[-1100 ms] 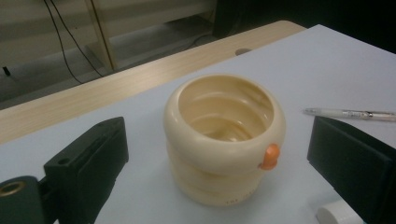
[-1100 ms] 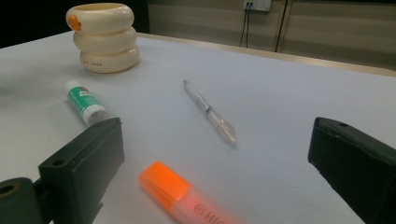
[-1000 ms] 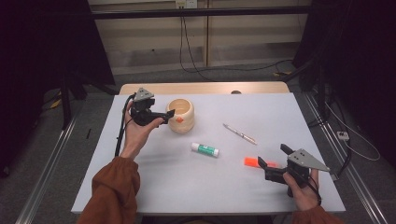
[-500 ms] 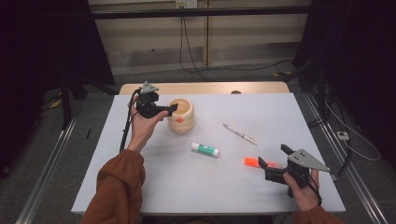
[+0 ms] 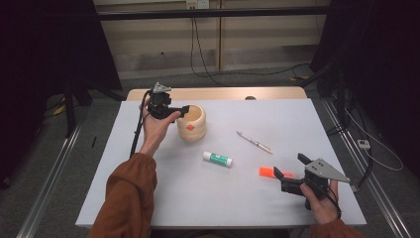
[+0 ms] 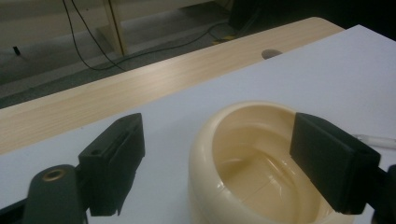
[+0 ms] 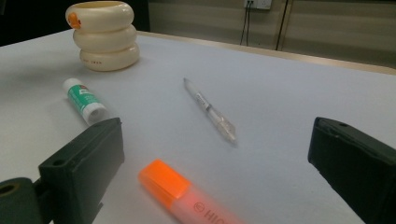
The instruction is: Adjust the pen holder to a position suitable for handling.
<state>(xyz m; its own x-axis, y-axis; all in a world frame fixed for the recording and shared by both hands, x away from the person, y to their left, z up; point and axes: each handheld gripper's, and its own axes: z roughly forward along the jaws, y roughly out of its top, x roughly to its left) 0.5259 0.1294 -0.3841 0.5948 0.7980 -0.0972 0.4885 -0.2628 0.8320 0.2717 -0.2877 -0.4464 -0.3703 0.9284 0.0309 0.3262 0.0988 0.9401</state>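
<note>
A cream ribbed cup [image 5: 192, 124] stands upright at the table's back left. My left gripper [image 5: 181, 111] reaches over its rim from the left. In the left gripper view the cup [image 6: 243, 154] lies between the jaws, one jaw outside its left wall and the other over the far side of its opening. The jaws have just been closing, and neither pad presses on the cup. At the front right my right gripper [image 5: 288, 166] stands open, low over the table. An orange highlighter [image 7: 187, 196] lies on the table between and just ahead of its jaws.
A green-and-white glue stick [image 5: 217, 158] lies mid-table and a clear pen [image 5: 254, 142] to its right. The white table [image 5: 237, 208] ends in a wooden strip [image 5: 223, 93] at the back, with floor cables beyond.
My left hand has moved toward the far right, bringing its jaws from beside the cup to over its rim. The right gripper has stayed in place.
</note>
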